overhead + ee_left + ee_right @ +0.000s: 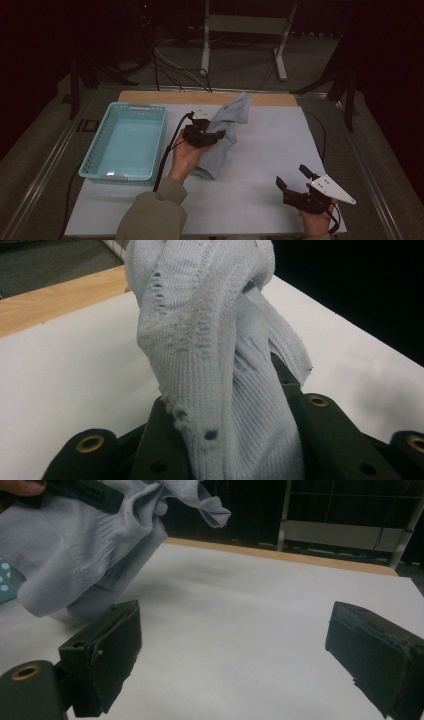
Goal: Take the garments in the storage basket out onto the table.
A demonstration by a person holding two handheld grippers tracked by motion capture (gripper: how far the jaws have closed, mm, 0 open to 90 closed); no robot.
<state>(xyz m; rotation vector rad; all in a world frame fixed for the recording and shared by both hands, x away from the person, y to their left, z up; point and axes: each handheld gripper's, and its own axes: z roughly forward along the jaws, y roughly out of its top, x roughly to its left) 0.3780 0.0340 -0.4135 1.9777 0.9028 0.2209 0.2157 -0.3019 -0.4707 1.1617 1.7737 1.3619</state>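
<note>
A pale blue knitted garment (226,131) hangs bunched above the white table top, near its middle. My left gripper (206,135) is shut on it and holds it lifted, one end sticking up and back, the other drooping to the table. In the left gripper view the knit (220,355) fills the space between the jaws. The same garment (85,550) appears at the upper left of the right gripper view. My right gripper (295,182) rests at the front right of the table, open, with nothing between its jaws.
A light blue plastic basket (95,150) stands on the left side of the table, with nothing inside. The white sheet (270,145) covers the table, with a wooden strip (165,96) along the far edge. Table legs and cables lie beyond on the dark floor.
</note>
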